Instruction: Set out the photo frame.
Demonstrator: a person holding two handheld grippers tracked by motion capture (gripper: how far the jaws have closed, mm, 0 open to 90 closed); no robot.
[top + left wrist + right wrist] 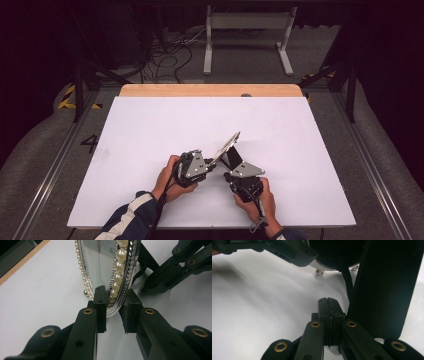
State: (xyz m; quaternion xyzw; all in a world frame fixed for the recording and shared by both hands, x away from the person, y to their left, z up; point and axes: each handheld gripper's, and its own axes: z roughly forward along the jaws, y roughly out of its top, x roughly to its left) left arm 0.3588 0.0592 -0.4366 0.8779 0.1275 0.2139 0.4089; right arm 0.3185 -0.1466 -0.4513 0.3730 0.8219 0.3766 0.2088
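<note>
High view: picture frame (227, 146) tilted up near table (150, 130) centre, propped between both hands, black stand (234, 157) folded out behind it on the right. Left tongs (212, 161) clamped on the frame's lower edge; right tongs (235, 172) pressed together on nothing, just beside the stand's foot.

Left gripper view: left tongs (113, 308) astride the rim, pads pinching the pearl-and-silver border, glass pane (100, 262) rising away between 2 bead rows. Right tongs (172, 275) visible far right, close to the stand. Beadwork and glass legible here, unreadable from above.

Right gripper view: right tongs (329, 315) fully together, empty, hovering low over the white table; stand (384, 287) as a broad black slab just right of them, frame's silver rim (322, 266) and a small foot bead above. Back side and strut hinge given here, hidden from the other gripper.

Handling, as a judgement: light but fragile; glass likely to crack under a hard pinch or a drop, pearls liable to chip or slip against the pads. Rigid rim, so best hold on the metal border near a lower corner, never on the pane. Strut thin and hinged, likely floppy; better nudged at its free end than squeezed.
</note>
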